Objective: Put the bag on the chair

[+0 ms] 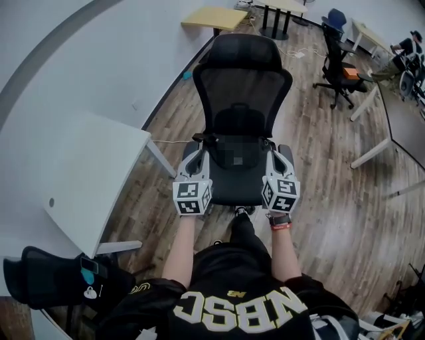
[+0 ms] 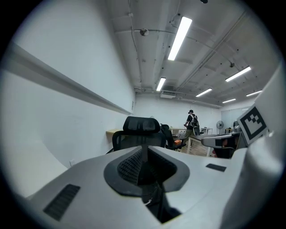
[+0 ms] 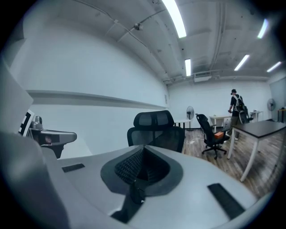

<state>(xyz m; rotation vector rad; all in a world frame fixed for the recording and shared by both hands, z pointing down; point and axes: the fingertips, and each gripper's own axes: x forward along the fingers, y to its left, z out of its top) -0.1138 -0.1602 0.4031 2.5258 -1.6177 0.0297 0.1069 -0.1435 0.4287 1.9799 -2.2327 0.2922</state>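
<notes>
A black bag (image 1: 236, 126) hangs between my two grippers, just above the seat of a black mesh office chair (image 1: 242, 73) and in front of its backrest. My left gripper (image 1: 204, 141) is at the bag's left side and my right gripper (image 1: 269, 143) at its right side. In the left gripper view the gripper (image 2: 145, 172) is shut on a black strap (image 2: 154, 197) of the bag, with the chair (image 2: 140, 125) straight ahead. In the right gripper view the gripper (image 3: 142, 167) is shut on another black piece of the bag (image 3: 136, 192), and the chair (image 3: 154, 120) stands ahead.
A white table (image 1: 73, 172) stands close on the left of the chair. A second office chair (image 1: 335, 63) and white desk legs (image 1: 375, 139) are at the back right. A wooden desk (image 1: 216, 18) sits behind the chair. A person (image 3: 237, 105) stands far off.
</notes>
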